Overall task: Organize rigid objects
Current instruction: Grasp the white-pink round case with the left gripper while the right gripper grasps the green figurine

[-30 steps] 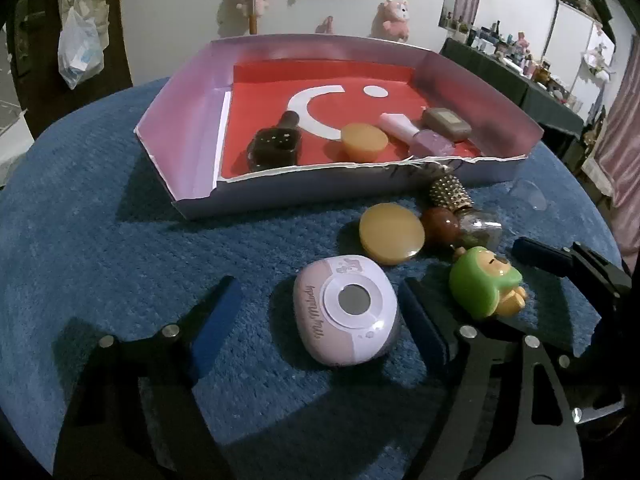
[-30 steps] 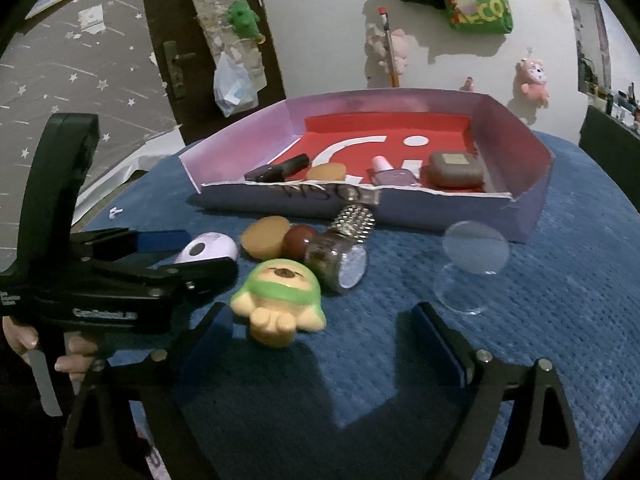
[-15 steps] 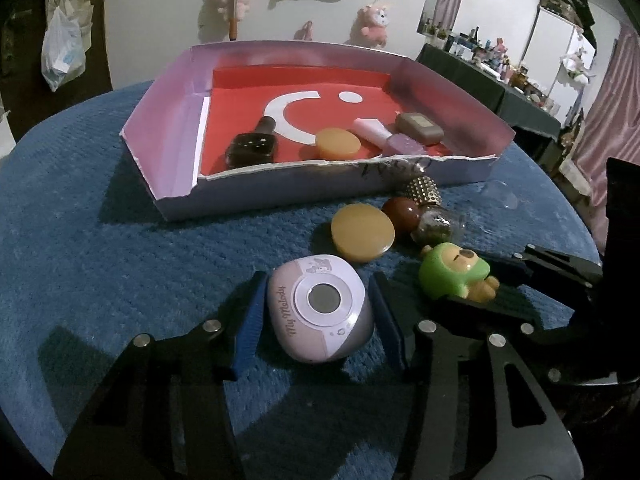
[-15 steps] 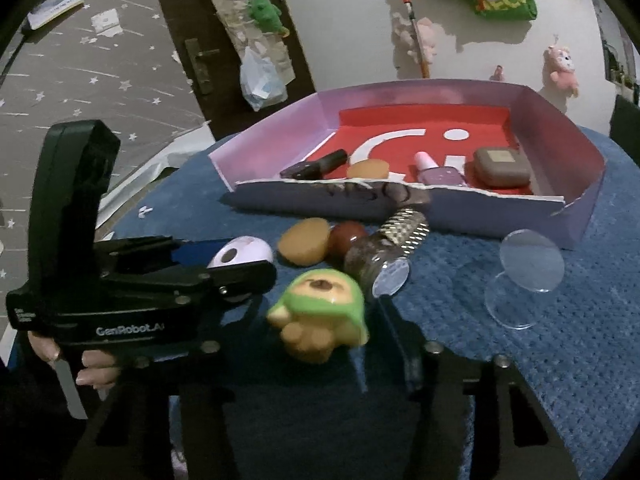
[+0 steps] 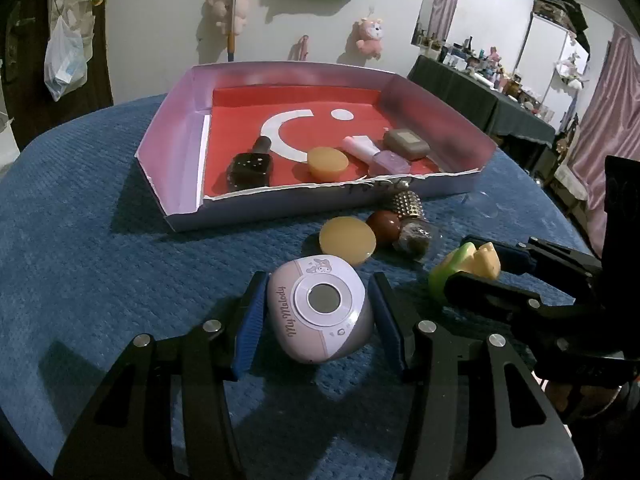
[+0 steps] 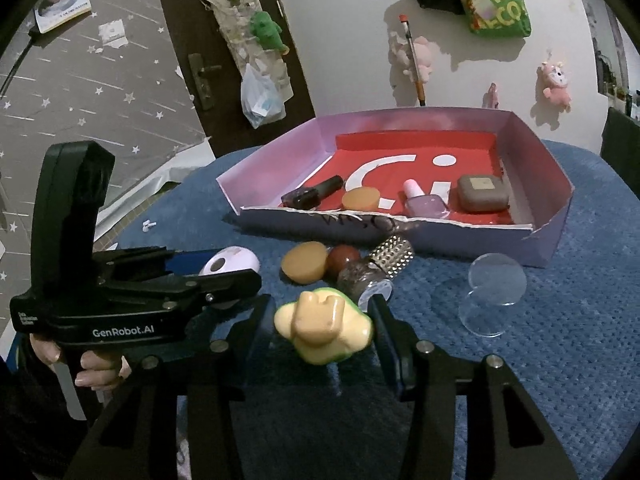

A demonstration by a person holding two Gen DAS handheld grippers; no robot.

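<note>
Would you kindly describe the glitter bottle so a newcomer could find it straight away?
Start at the pink-walled box on the blue cloth. Just before its torn front wall lies a row of loose items; the glitter bottle lies on its side there, right of the red-brown ball, the only one with a studded silver cap.

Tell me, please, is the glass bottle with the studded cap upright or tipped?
Tipped: the glass bottle lies on its side, outside the box.

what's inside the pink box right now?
In the pink box: black nail polish bottle, amber disc, lilac polish bottle, brown case. The near wall hides the floor strip just behind it.
</note>
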